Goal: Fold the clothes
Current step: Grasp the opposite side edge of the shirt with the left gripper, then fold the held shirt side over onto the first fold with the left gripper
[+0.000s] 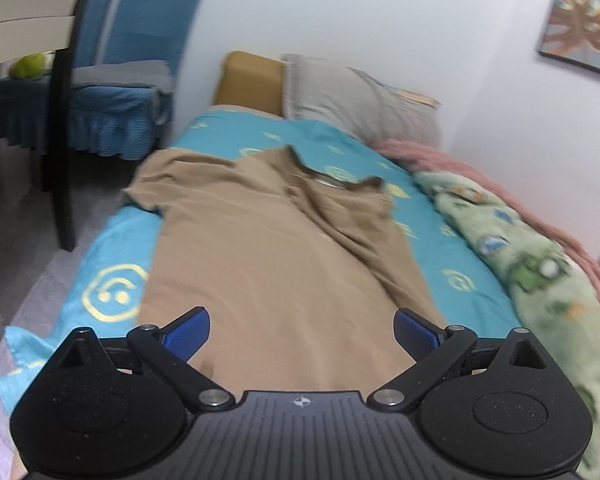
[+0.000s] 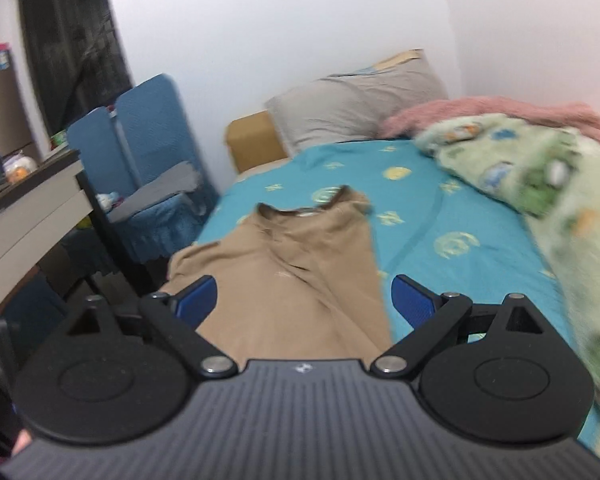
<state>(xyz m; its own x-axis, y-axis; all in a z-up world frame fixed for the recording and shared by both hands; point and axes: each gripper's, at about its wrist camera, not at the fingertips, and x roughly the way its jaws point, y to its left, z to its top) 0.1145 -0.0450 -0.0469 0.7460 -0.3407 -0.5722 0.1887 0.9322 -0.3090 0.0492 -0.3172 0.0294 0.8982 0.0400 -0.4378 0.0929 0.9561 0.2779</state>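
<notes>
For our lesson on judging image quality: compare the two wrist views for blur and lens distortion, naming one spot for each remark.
Left wrist view: fisheye bends the bed edge; the green blanket is smeared, the tan shirt fairly crisp. Right wrist view: stronger motion blur, worst on the green blanket; the desk curves at the rim.
</notes>
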